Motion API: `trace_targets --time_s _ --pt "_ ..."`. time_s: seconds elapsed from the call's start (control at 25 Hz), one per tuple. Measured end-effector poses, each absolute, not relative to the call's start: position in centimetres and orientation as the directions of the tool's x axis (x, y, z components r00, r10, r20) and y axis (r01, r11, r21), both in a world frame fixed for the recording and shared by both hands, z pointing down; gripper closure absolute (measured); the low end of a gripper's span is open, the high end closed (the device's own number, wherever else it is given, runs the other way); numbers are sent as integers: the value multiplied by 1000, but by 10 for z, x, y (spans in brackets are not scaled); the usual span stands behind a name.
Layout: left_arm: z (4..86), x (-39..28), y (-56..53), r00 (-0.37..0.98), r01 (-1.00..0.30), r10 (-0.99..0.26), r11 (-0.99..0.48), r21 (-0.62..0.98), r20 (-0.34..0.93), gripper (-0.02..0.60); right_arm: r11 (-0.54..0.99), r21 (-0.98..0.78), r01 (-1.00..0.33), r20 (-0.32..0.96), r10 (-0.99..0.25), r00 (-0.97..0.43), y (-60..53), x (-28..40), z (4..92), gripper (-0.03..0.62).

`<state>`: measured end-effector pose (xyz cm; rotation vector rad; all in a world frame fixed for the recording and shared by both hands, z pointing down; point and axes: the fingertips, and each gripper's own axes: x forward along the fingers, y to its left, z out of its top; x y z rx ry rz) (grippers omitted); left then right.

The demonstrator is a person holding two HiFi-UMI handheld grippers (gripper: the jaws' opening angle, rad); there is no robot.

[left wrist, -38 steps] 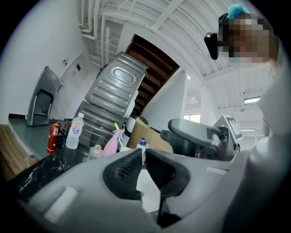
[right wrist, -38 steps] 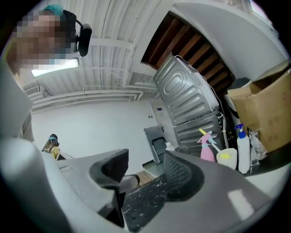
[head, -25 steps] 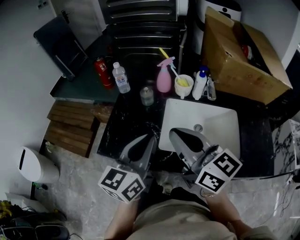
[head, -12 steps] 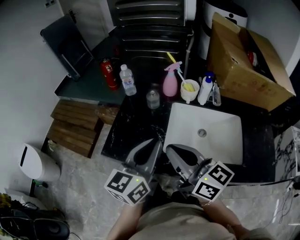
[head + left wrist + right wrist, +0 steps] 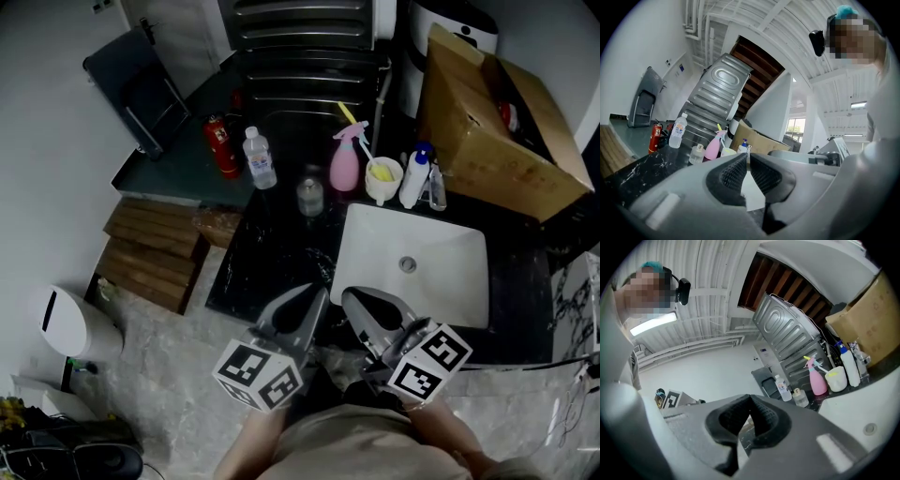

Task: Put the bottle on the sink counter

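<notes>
A clear plastic bottle [image 5: 259,157] with a white cap stands upright at the back left of the black counter [image 5: 262,253], beside a small red extinguisher [image 5: 221,146]. It also shows far off in the left gripper view as the bottle [image 5: 678,131] and in the right gripper view as the bottle [image 5: 782,387]. My left gripper [image 5: 312,298] and right gripper [image 5: 354,302] hover side by side at the counter's front edge, well short of the bottle. Both are shut and hold nothing: left gripper [image 5: 748,154], right gripper [image 5: 750,397].
A white sink [image 5: 412,262] is set into the counter on the right. Behind it stand a pink spray bottle [image 5: 344,164], a small jar [image 5: 309,196], a white cup [image 5: 382,178] and a blue-capped white bottle [image 5: 413,176]. A cardboard box [image 5: 497,122] fills the back right.
The head view has shifted slightly. Both grippers stay shut, close together at the counter's front edge. Nothing on the counter has moved.
</notes>
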<state>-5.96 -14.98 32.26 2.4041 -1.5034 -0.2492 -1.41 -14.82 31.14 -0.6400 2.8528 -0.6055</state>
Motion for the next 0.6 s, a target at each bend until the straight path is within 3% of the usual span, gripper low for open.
trace_targets --time_s 0.6 --pt "337 -53 -146 486 -823 -873 -439 360 46 574 824 -420 -380 -56 -441 -896 -148 -16 314 591"
